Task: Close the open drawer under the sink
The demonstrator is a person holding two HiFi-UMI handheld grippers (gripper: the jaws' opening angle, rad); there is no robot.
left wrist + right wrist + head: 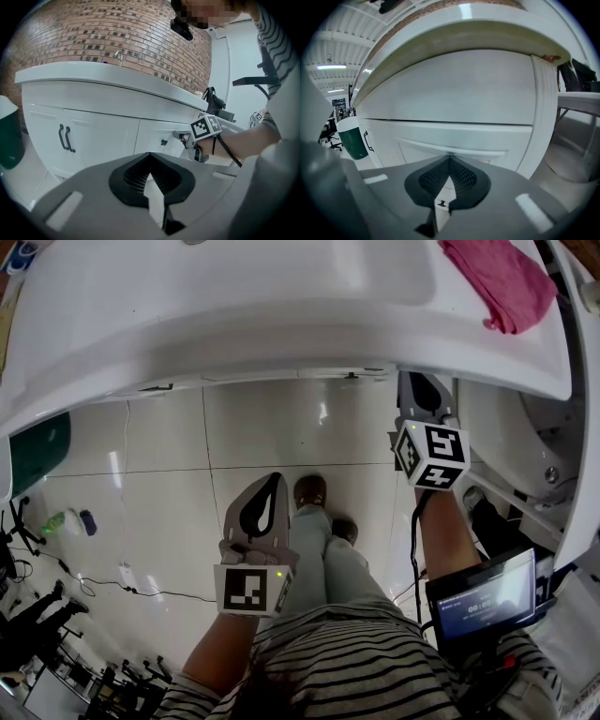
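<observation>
The white vanity under the sink counter has a drawer front with a small black knob. From the side it looks about level with the cabinet doors. My right gripper is shut, and its tips are at the drawer front under the counter edge. In the left gripper view the right gripper touches the drawer just right of the knob. In its own view the right gripper is close against the drawer panel. My left gripper hangs shut over the floor, away from the cabinet, and in its own view the left gripper holds nothing.
A pink cloth lies on the counter's right end. A green bin stands on the floor at the left. Two doors with black handles are left of the drawer. A screen device and white furniture stand at my right.
</observation>
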